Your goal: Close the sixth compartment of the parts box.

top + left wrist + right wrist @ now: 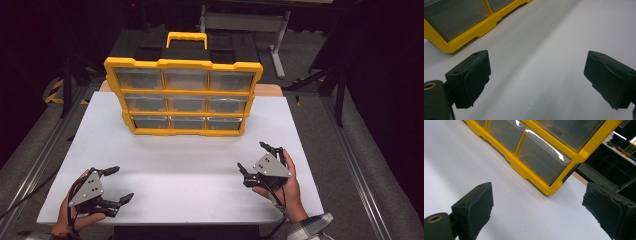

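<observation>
A yellow and black organiser case (183,95) with clear drawers in three rows stands upright at the back of the white table (180,170); a yellow handle (186,39) tops it. My left gripper (119,184) rests near the front left corner, held by a hand, jaws wide apart with nothing between them. My right gripper (252,156) sits at the front right, also open and empty. In the left gripper view the case's lower corner (451,45) lies ahead to the left of my left gripper (536,80). The right gripper view shows the case's bottom right drawers (541,157) beyond my right gripper (537,210).
The white table top ends in a front edge (165,221) close to both hands. Dark floor and metal stands (280,35) surround the table. A wooden board (267,90) shows behind the case.
</observation>
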`<action>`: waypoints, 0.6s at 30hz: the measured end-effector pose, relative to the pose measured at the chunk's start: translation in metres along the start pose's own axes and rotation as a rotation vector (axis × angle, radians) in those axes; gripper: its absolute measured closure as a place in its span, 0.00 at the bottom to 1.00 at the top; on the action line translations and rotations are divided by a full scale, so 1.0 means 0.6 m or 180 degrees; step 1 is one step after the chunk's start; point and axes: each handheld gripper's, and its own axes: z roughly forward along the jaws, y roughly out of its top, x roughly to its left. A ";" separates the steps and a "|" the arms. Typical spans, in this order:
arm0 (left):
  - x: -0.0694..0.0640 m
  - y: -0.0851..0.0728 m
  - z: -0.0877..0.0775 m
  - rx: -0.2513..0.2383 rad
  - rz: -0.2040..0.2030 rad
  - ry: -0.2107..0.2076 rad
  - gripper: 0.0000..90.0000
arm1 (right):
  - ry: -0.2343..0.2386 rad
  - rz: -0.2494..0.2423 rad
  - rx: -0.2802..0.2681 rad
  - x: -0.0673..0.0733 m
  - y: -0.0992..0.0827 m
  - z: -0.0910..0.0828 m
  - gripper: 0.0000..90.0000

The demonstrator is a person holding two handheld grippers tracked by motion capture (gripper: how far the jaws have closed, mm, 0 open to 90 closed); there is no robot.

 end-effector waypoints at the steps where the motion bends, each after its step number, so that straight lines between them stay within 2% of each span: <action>1: 0.000 0.000 0.000 -0.0002 -0.0001 -0.0002 0.09 | -0.0015 -0.0002 0.0008 0.001 -0.002 0.000 0.11; 13: 0.000 0.000 0.001 -0.0012 -0.0011 0.0004 0.09 | -0.0043 0.0055 0.0014 0.001 -0.030 -0.011 0.11; 18: 0.001 0.000 0.002 -0.0002 -0.0004 -0.0004 0.09 | -0.0033 0.0127 0.0024 0.000 -0.042 -0.013 0.11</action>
